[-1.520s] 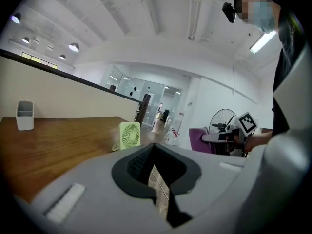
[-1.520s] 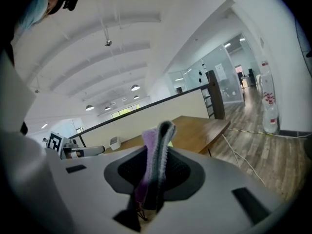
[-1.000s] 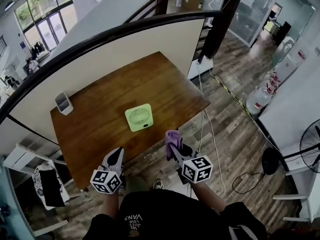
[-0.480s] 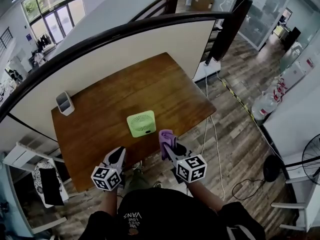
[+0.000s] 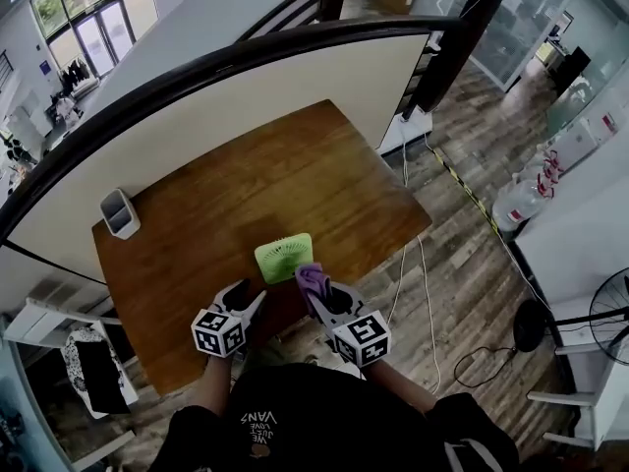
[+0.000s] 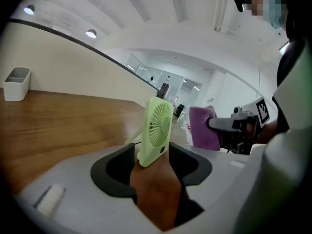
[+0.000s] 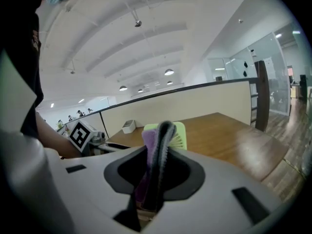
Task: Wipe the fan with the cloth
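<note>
1. The right gripper (image 5: pixel 319 298) has its jaws closed on the purple cloth (image 5: pixel 312 280). In the right gripper view the cloth (image 7: pixel 150 152) stands up as a folded strip pinched between the fingers (image 7: pixel 163 145).
2. The left gripper (image 5: pixel 248 306) has its jaws apart with nothing clamped. In the left gripper view the fan (image 6: pixel 157 130) stands just beyond the gap, its lower corner in line with it. Whether a finger touches the fan cannot be settled from that angle.
3. The green fan (image 5: pixel 284 257) stands on the wooden table (image 5: pixel 324 180), just ahead of both grippers, and the cloth is just beside its grille face.
4. The fan is upright and slightly leaned back on a thin prop leg (image 6: pixel 130 139). Its round grille faces the cloth and the person, and its thin side faces the left gripper.
5. The fan sits close to the table's near edge, so little wood lies on its near side. Bare tabletop spreads beyond the fan and to both sides of it.
6. Well apart from the fan, a white container (image 5: pixel 119 212) stands at the far left corner. A cream partition (image 5: pixel 246 96) with a dark rail runs along the table's far edge.
</note>
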`<state>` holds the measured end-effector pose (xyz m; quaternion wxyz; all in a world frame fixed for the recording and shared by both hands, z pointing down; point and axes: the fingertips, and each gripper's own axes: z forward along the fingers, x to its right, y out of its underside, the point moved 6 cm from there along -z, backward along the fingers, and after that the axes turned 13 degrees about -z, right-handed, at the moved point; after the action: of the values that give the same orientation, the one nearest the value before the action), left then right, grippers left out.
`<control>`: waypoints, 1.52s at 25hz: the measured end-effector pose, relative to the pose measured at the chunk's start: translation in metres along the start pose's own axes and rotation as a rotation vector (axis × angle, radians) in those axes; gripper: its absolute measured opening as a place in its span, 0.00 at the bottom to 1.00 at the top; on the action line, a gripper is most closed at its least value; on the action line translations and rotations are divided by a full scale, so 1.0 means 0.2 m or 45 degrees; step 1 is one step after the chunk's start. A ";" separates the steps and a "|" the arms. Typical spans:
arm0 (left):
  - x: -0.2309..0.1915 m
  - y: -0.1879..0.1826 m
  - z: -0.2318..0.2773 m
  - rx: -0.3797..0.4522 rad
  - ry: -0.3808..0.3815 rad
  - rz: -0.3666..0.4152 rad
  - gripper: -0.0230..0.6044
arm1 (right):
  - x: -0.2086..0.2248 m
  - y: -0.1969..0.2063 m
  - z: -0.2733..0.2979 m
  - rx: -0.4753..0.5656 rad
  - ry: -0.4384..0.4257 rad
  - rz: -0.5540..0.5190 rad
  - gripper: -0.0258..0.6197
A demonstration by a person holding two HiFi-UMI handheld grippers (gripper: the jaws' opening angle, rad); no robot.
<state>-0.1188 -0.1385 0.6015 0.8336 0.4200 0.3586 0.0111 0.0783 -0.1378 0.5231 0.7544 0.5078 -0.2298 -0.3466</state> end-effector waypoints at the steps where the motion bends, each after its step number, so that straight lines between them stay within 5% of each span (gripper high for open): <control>1: -0.02 -0.01 0.03 -0.012 0.008 0.005 0.37 | -0.01 0.00 0.03 -0.001 -0.009 -0.012 0.18; 17: -0.13 0.03 0.27 -0.254 0.131 0.146 0.37 | -0.11 -0.12 0.38 0.047 -0.196 -0.204 0.18; 22: -0.13 0.02 0.30 -0.241 0.147 0.164 0.19 | -0.13 -0.09 0.47 -0.002 -0.253 -0.207 0.18; 38: -0.13 0.01 0.30 -0.276 0.188 0.199 0.17 | 0.09 -0.03 0.36 -0.040 -0.127 -0.098 0.18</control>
<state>-0.1003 -0.1869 0.6418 0.8419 0.3523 0.3819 0.1456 0.0385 -0.1963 0.5450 0.7360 0.4866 -0.2420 -0.4037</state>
